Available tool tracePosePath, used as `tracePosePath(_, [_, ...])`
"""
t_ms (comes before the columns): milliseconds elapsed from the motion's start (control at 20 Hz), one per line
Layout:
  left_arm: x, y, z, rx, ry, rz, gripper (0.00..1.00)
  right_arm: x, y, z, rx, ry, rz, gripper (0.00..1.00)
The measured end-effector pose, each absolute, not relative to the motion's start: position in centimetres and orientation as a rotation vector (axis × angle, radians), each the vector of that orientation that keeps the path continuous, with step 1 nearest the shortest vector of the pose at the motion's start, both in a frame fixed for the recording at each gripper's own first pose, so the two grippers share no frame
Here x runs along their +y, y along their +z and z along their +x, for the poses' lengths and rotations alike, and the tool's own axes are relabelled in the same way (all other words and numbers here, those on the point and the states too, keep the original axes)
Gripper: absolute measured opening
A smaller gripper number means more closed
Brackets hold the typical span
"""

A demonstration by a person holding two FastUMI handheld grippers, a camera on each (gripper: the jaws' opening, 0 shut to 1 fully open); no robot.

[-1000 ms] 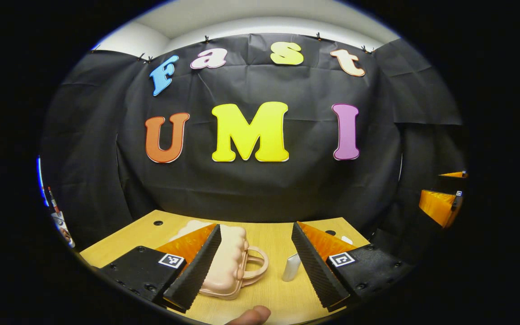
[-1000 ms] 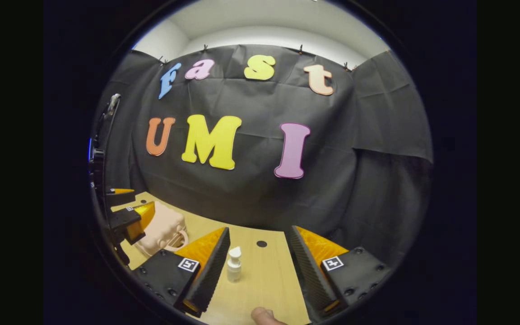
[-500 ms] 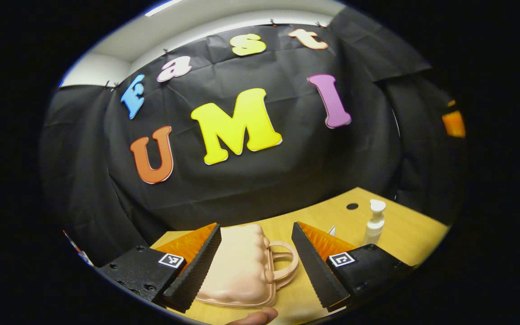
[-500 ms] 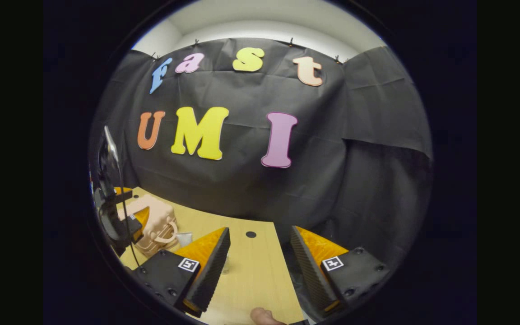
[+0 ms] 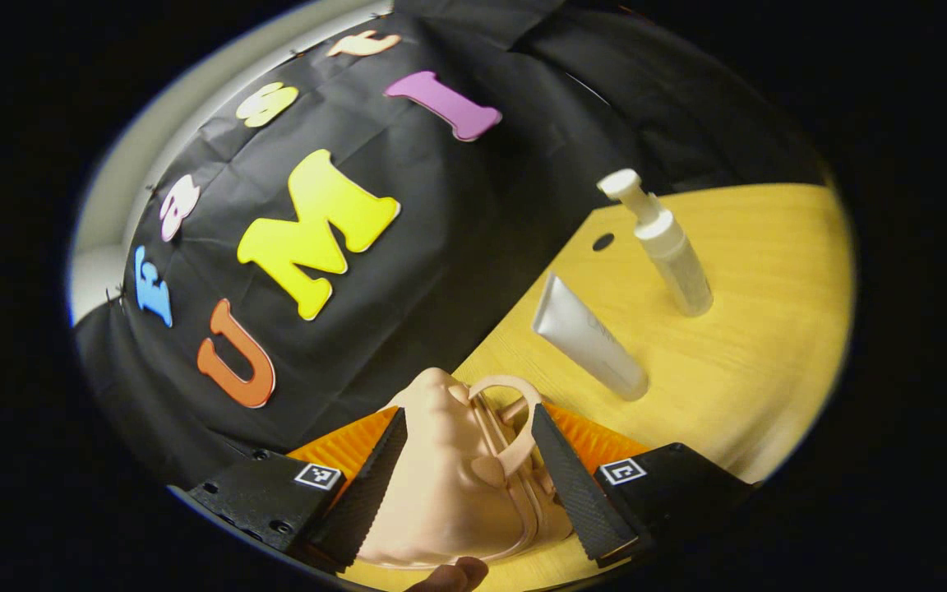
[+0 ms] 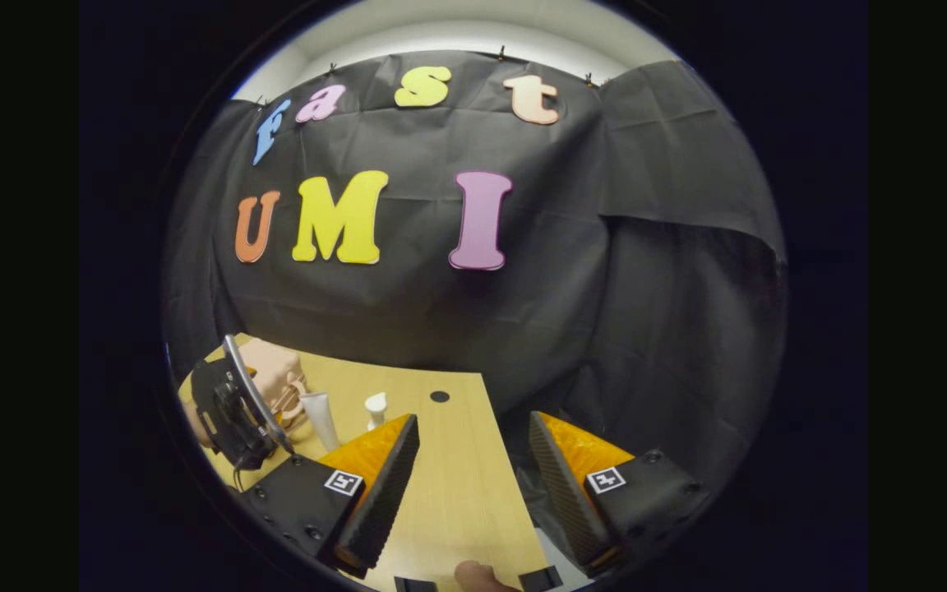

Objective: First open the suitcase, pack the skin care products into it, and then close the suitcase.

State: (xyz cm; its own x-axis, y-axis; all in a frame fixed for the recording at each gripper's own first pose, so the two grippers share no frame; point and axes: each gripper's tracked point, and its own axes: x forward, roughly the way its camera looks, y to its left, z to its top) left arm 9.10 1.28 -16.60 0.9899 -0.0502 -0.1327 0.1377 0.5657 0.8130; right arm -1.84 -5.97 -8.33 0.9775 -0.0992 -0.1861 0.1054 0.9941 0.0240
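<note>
A small pale pink suitcase (image 5: 441, 485) lies shut on the wooden table (image 5: 753, 345), its handle (image 5: 515, 411) pointing toward the products. My left gripper (image 5: 465, 493) is open and straddles the suitcase, one finger on each side near the handle end. Beyond it stand a white tube (image 5: 588, 337) on its cap and a white pump bottle (image 5: 667, 247). My right gripper (image 6: 469, 493) is open over the table's right end with nothing between its fingers. In the right gripper view, the suitcase (image 6: 272, 374), tube (image 6: 319, 415) and pump bottle (image 6: 376, 407) are far left, with the left gripper (image 6: 235, 407) in front of the suitcase.
A dark round hole (image 6: 439, 396) marks the table near its back edge. The black cloth wall hangs close behind the table. The table's right edge (image 6: 506, 460) runs under my right gripper. A thumb tip (image 5: 453, 575) shows at the bottom.
My left gripper has rolled sideways and closed in on the suitcase, which now sits between its fingers. My right gripper has drifted right, so the pump bottle left the gap between its fingers.
</note>
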Motion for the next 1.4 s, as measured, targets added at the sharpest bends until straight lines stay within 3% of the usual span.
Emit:
tracePosePath(400, [3.4,-20.2,12.1,0.239,-0.020,1.258,0.95,-7.8,-10.0,-2.6,0.216,-0.138,0.040,0.80])
tracePosePath(500, [3.6,-20.2,12.6,0.267,-0.002,1.321,0.83,-7.8,-10.1,-2.6,0.219,-0.139,0.033,0.80])
tracePosePath(550, [3.8,-20.2,12.7,0.282,-0.003,1.353,0.66,-7.7,-10.1,-2.7,0.218,-0.138,0.030,0.80])
tracePosePath(700, [3.9,-20.6,12.6,0.320,-0.015,1.391,0.46,-7.4,-10.2,-2.8,0.218,-0.134,0.017,0.80])
tracePosePath(750, [3.9,-20.7,12.5,0.333,-0.018,1.398,0.29,-7.3,-10.0,-2.9,0.217,-0.132,0.016,0.80])
tracePosePath(850, [4.2,-20.5,12.5,0.352,-0.029,1.405,0.14,-7.2,-9.5,-3.0,0.201,-0.133,0.020,0.80])
tracePosePath(1150, [4.7,-17.6,12.1,0.366,-0.065,1.284,0.05,-6.0,-6.8,-2.2,0.137,-0.125,0.019,0.80])
tracePosePath(1400, [6.9,-12.3,11.2,0.345,-0.049,1.084,0.03,-4.1,-5.0,-0.8,0.102,-0.122,0.024,0.80])
